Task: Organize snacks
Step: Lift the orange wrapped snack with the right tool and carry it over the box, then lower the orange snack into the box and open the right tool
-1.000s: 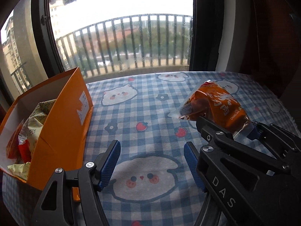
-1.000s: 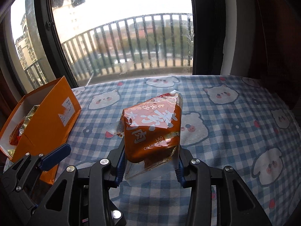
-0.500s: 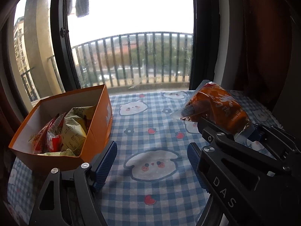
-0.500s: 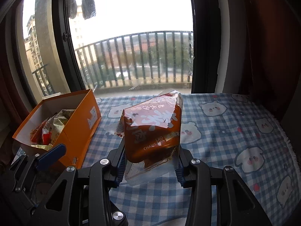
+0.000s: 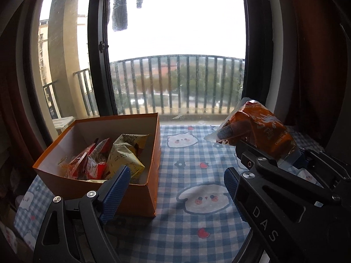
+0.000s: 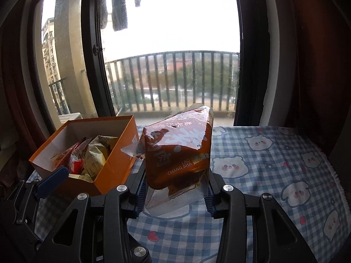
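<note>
My right gripper is shut on an orange-brown snack packet and holds it upright above the table, to the right of the orange box. The packet also shows at the right of the left wrist view. The orange box stands open at the left and holds several red and yellow snack packets. My left gripper is open and empty, its left finger over the box's near right corner.
The table carries a blue checked cloth with cat faces. A large window with a dark frame and a balcony railing lies behind the table. The cloth's fringed edge runs along the right.
Both grippers have risen and tilted up, so the box's inside and more of the window show. The right gripper still holds the packet, now closer to the box.
</note>
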A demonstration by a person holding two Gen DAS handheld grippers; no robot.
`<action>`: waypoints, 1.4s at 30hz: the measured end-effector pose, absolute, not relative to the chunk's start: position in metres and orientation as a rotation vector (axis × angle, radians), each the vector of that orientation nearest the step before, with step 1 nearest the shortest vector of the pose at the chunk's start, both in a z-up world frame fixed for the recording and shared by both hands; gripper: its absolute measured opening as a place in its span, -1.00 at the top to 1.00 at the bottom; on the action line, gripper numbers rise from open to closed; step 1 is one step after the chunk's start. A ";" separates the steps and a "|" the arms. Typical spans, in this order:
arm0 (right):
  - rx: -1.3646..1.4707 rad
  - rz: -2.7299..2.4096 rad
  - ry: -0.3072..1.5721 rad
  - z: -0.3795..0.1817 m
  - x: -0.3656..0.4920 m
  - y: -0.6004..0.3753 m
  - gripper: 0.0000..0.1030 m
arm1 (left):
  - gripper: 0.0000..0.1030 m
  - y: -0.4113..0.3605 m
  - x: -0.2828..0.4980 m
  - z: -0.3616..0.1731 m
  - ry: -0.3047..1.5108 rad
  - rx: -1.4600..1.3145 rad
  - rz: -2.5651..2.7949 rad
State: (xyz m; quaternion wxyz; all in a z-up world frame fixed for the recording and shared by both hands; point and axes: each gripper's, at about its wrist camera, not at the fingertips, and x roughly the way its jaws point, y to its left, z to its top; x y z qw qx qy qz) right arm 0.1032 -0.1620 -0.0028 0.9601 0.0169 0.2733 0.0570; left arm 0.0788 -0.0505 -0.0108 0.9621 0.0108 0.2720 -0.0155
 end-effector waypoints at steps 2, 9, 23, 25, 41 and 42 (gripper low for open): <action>0.032 0.137 0.552 -0.002 0.106 -0.153 0.11 | -0.76 -0.040 0.079 -0.010 0.553 0.007 -0.023; 0.014 0.214 0.535 0.006 0.117 -0.113 0.11 | -0.78 -0.002 0.083 -0.006 0.532 -0.036 0.025; -0.037 0.310 0.495 0.014 0.132 -0.040 0.11 | -0.81 0.068 0.088 0.004 0.496 -0.097 0.112; -0.037 0.317 0.490 0.015 0.132 -0.034 0.11 | -0.81 0.075 0.087 0.004 0.491 -0.097 0.117; -0.046 0.349 0.623 -0.024 0.167 0.021 0.09 | -0.82 0.123 0.122 -0.036 0.623 -0.116 0.182; -0.048 0.342 0.634 -0.027 0.169 0.022 0.09 | -0.82 0.124 0.124 -0.040 0.631 -0.111 0.186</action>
